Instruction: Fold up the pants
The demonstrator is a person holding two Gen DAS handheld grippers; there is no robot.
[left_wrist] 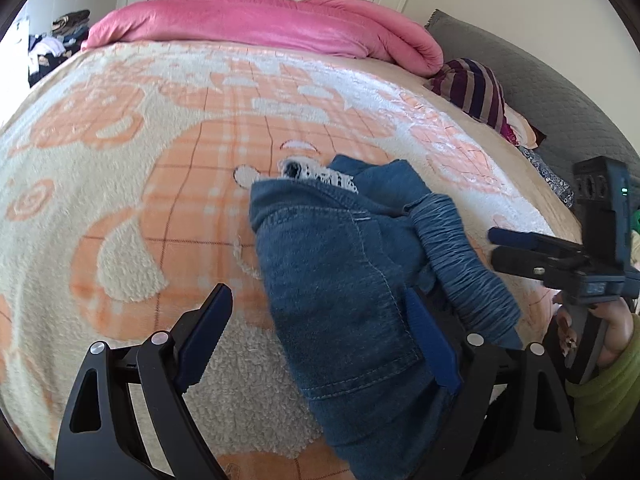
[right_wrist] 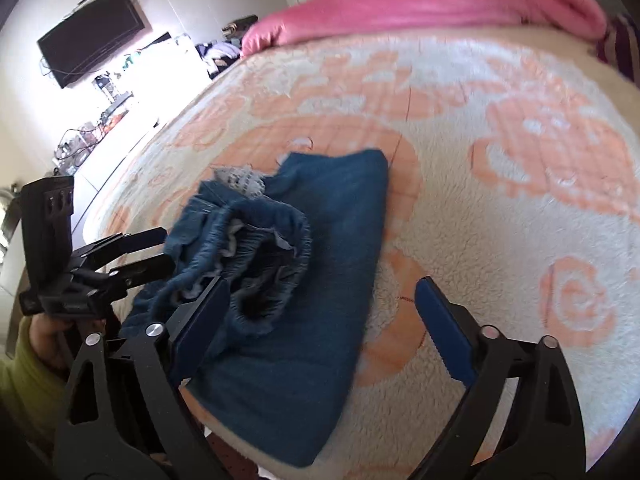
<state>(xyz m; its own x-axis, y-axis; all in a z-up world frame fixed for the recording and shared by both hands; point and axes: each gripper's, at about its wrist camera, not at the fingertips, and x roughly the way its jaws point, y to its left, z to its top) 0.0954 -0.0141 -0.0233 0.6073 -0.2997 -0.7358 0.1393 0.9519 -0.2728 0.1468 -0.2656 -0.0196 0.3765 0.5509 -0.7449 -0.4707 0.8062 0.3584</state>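
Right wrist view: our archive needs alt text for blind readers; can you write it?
Blue pants, partly folded with the elastic waistband bunched open on top, lie on a cream and orange fleece blanket on a bed. The right claw is open above them, the left claw comes in from the left edge, and a pink duvet lies beyond.

The pants (left_wrist: 340,280) are denim blue, their waistband lining white. Under them the blanket (left_wrist: 120,160) is cream with peach roses and checks; at twelve o'clock lies a pink quilt (left_wrist: 260,24).

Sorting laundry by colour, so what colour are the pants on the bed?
Blue denim pants, best seen in the right wrist view.
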